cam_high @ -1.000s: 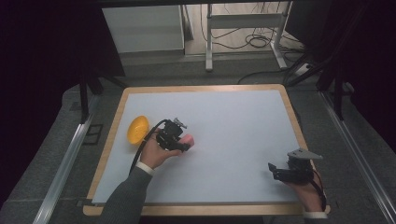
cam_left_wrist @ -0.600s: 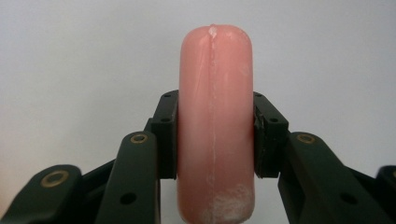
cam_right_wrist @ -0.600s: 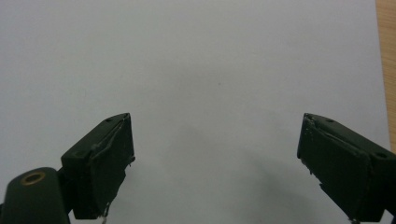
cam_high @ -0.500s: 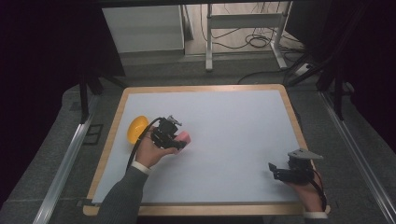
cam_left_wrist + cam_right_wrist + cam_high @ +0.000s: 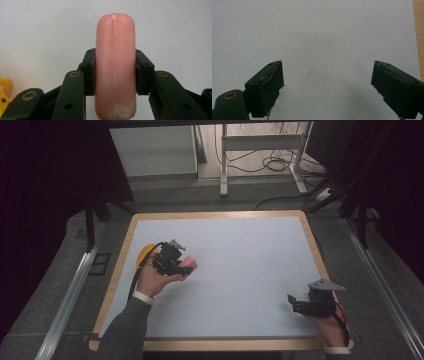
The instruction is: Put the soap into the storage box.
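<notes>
Dark workshop surroundings frame a wood-rimmed table (image 5: pixel 120 270) whose top is covered by a plain white sheet (image 5: pixel 235 265); grey floor, metal rails and a stand with loose cables lie beyond its far edge. On the left side of the table, a grey sleeve (image 5: pixel 122 330) comes in from the near edge, and the person's left hand (image 5: pixel 152 281) carries the left gripper (image 5: pixel 179 265) above the sheet, at about mid-depth and close to the left rim. Its two black jaws are pinched on a pink soap bar (image 5: pixel 188 264); in the left gripper view the pads (image 5: pixel 90 72) press flat against both broad faces of the soap bar (image 5: pixel 115 67), which stands on edge between them and reaches past the jaw tips, with a pale seam down its narrow face and a whitish scuff near its lower end. Just behind the left gripper, toward the far left, a yellow rubber toy (image 5: pixel 145 254) rests on the sheet; its edge also appears at the lower left of the left gripper view (image 5: pixel 5 92). At the near right corner of the table, the right gripper (image 5: pixel 296 303) lies low over the sheet in the person's right hand (image 5: pixel 332 322), topped by a grey three-cornered plate (image 5: pixel 326 286). In the right gripper view its jaws stand spread wide apart with bare white sheet between them.
</notes>
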Motion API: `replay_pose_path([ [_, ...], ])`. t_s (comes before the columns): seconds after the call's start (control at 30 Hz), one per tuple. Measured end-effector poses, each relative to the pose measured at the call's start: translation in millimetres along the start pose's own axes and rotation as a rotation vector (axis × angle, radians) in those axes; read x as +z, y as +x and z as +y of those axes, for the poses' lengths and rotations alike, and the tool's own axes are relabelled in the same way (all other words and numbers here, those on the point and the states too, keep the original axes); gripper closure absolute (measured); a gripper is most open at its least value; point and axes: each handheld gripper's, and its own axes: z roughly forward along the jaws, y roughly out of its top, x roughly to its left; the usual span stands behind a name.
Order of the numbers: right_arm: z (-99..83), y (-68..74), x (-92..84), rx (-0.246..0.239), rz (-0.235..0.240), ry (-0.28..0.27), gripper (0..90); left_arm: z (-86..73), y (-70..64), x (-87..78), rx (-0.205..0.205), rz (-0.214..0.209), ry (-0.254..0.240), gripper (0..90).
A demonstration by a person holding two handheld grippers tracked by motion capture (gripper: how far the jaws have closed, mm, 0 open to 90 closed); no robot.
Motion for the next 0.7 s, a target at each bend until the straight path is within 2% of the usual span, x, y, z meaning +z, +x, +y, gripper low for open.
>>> replay_pose_path([
  [0.23,-0.2,0.7,1.2,-0.002,0.001,0.004,10.5,-2.0,5.4,-5.8,-0.010,0.004,-0.010,60.5],
  [0.7,0.2,0.1,0.1,0.003,0.000,-0.007,10.5,-14.8,24.2,-25.2,-0.060,0.039,-0.038,60.5],
])
